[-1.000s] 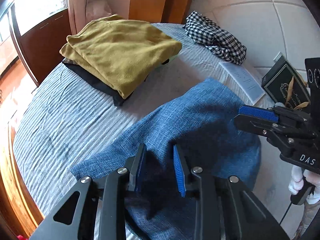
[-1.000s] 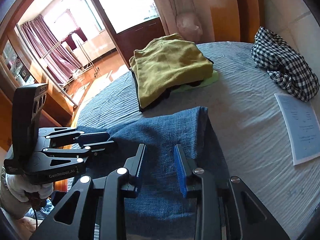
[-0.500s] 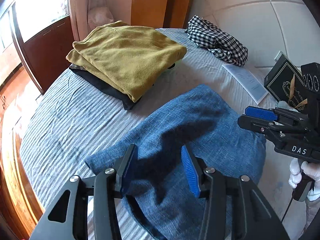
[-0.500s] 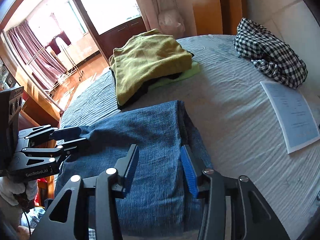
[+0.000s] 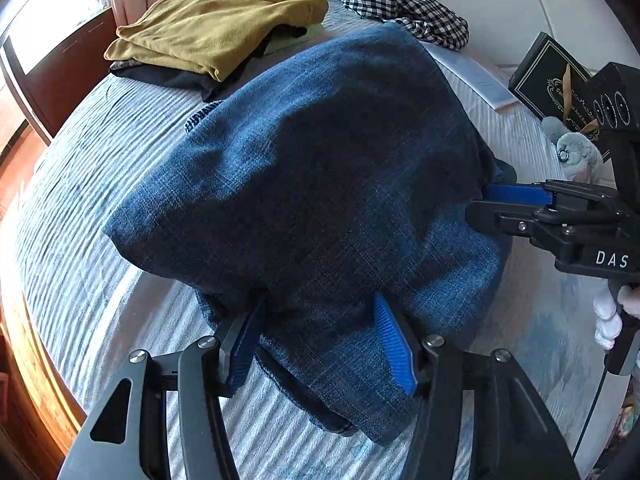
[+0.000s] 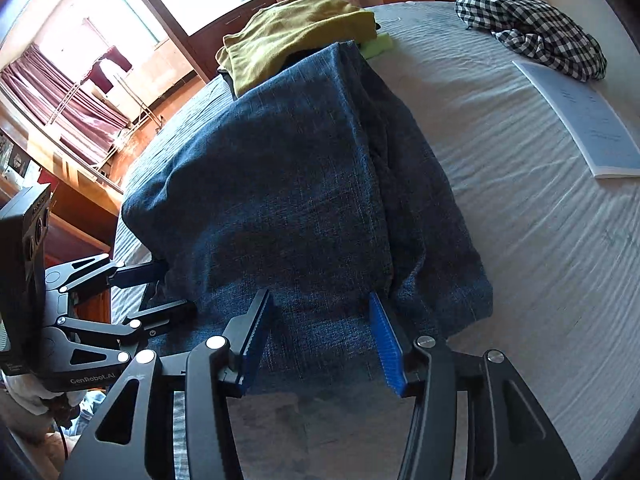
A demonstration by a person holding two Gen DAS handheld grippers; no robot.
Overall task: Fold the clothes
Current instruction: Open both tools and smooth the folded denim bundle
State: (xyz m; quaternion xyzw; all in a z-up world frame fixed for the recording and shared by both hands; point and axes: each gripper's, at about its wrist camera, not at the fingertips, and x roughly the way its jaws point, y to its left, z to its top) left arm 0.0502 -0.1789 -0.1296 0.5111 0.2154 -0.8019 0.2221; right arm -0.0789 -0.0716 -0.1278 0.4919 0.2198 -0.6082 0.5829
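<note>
A folded blue denim garment (image 5: 320, 160) (image 6: 300, 160) lies bulged up on the striped grey bed (image 5: 100, 160). My left gripper (image 5: 320, 308) is open wide at its near edge, with denim between the fingers and the upper layer draped over both tips. My right gripper (image 6: 320, 304) is also open wide, pushed into the garment's near edge from its side. In the left wrist view the right gripper (image 5: 492, 204) touches the denim's right edge. The right wrist view shows the left gripper (image 6: 168, 284) at the denim's left edge.
A stack of folded clothes topped by a mustard piece (image 5: 224, 24) (image 6: 296, 28) sits at the far side. A crumpled checked cloth (image 5: 404, 8), a paper booklet (image 6: 580, 116), a black box (image 5: 548, 76) and a plush toy (image 5: 580, 156) lie to the right. The bed's wooden rim (image 5: 24, 340) runs along the left.
Both grippers have moved forward into the denim and opened wider. The cloth now fills the space between their fingers and bulges upward.
</note>
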